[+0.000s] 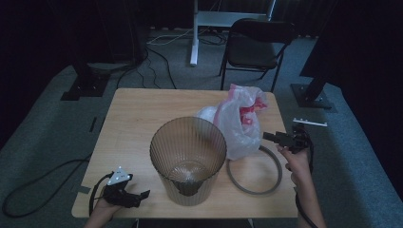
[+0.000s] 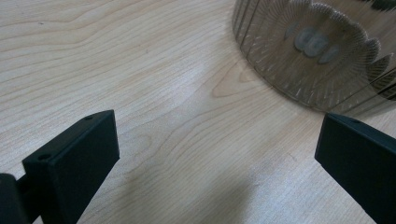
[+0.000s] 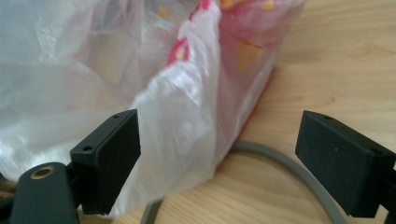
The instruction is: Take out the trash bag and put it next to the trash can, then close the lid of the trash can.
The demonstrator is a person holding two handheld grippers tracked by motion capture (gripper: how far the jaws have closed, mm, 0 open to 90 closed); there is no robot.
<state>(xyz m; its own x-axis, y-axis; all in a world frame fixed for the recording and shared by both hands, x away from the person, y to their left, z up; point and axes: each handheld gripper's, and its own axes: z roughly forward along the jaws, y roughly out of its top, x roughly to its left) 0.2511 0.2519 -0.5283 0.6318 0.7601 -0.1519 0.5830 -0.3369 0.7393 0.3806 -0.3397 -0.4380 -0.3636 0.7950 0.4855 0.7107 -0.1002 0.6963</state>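
At the near left corner of the wooden table [image 1: 128, 109], the left gripper [image 1: 134, 195] is held low over the bare wood with its jaws spread wide and nothing between them; in the left gripper view the base of the ribbed bin [image 2: 317, 51] is seen just ahead of it, apart from both jaws. The ribbed translucent waste bin [image 1: 188, 159] is stood upright near the middle of the near edge, and its inside is seen to be empty and unlined. To its right a grey ring [image 1: 255, 170] is laid flat on the table. At the right, the right gripper [image 1: 269, 137] is pointed at the plastic bag [image 1: 240, 123], which is slumped just behind the bin with its lower edge over the ring. In the right gripper view the jaws are opened wide; the bag [image 3: 140, 93] is reached by the left jaw but is not yet clamped. The work is judged to be at its start: the bag is yet to be gripped, fitted into the bin and, presumably, secured with the ring.
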